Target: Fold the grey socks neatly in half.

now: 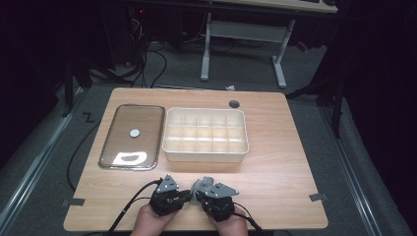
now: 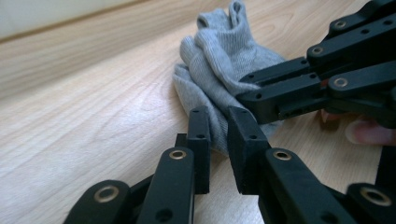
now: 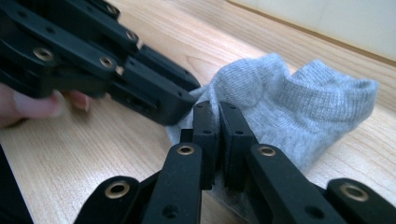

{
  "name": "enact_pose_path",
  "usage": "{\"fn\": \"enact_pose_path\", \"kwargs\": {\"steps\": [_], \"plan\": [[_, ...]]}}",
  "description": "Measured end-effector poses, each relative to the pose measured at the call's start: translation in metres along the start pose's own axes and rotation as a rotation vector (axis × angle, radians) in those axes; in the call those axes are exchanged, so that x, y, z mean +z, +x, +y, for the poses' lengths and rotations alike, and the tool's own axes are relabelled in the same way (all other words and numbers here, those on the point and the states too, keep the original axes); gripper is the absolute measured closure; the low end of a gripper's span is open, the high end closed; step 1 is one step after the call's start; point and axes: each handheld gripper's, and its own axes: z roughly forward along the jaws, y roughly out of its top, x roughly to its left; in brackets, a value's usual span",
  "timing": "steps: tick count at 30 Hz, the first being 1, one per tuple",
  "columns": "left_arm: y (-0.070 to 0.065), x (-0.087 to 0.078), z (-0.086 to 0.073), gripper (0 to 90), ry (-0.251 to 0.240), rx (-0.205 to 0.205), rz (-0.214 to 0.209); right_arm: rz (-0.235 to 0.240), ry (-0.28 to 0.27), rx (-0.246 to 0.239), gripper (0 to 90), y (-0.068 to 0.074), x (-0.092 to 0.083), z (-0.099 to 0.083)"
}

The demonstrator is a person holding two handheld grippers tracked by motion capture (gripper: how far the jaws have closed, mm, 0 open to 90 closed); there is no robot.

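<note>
A crumpled grey sock [image 1: 203, 182] lies on the wooden table [image 1: 275, 147] near its front edge, between the two grippers. In the right gripper view my right gripper [image 3: 218, 123] is shut on the near edge of the sock [image 3: 289, 98], with fabric pinched between the pads. My left gripper [image 2: 218, 133] meets it from the other side. Its jaws stand a little apart, and the edge of the sock [image 2: 219, 60] lies in the gap. The tips of the two grippers nearly touch each other. In the high view the left gripper [image 1: 189, 196] and the right gripper [image 1: 200, 194] point inward at the sock.
A white compartment box [image 1: 205, 153] stands at the table's middle. To its left is a metal tray with a glass lid [image 1: 132, 136]. A hand holds each gripper at the front edge. Bare wood lies to the right.
</note>
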Motion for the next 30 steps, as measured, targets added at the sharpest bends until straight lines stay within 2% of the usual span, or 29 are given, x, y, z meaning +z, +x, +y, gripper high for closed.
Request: {"fn": "enact_pose_path", "kwargs": {"steps": [5, 11, 17, 24, 30], "plan": [[0.002, -0.010, 0.003, 81.8, -0.054, 0.000, 0.012, 0.019, 0.011, -0.007, 86.9, 0.000, 0.001, 0.000], [-0.003, -0.013, 0.011, 84.5, -0.098, 0.015, -0.010, 0.029, 0.017, -0.017, 86.9, 0.004, 0.002, 0.000], [-0.005, -0.002, 0.019, 85.8, -0.103, 0.017, -0.038, 0.029, 0.017, -0.026, 86.8, 0.006, 0.003, 0.001], [0.004, 0.013, 0.014, 88.6, -0.046, 0.020, 0.000, 0.046, 0.016, -0.024, 85.9, 0.008, 0.002, 0.000], [0.004, 0.015, 0.011, 88.2, -0.043, 0.034, 0.011, 0.088, -0.001, -0.017, 80.0, 0.006, -0.007, 0.001]]}}
